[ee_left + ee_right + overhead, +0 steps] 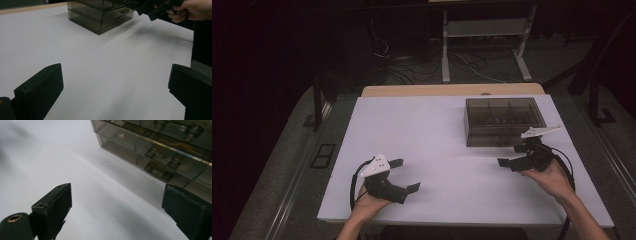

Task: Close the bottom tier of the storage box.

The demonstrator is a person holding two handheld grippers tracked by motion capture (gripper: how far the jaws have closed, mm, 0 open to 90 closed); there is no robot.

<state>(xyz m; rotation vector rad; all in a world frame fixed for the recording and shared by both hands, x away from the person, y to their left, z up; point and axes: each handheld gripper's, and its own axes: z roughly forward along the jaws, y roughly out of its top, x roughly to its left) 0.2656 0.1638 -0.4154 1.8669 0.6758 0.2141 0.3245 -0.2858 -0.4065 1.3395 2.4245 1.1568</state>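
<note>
A smoked, see-through drawer box (504,121) stands at the back right of the white table (437,130). In the right gripper view, the box (162,147) is close ahead and its small knobs (160,168) face me. My right gripper (510,155) hovers just in front of the box, open and empty (117,207). My left gripper (406,175) sits near the front left of the table, also open with nothing between its jaws (115,85). From the left gripper view the box (100,15) is far off, with the other hand's gripper (160,8) beside it.
A wooden strip (452,90) runs along the table's far edge. Beyond it are floor cables (412,65) and the metal legs of another stand (484,45). Bare white tabletop lies between the two grippers.
</note>
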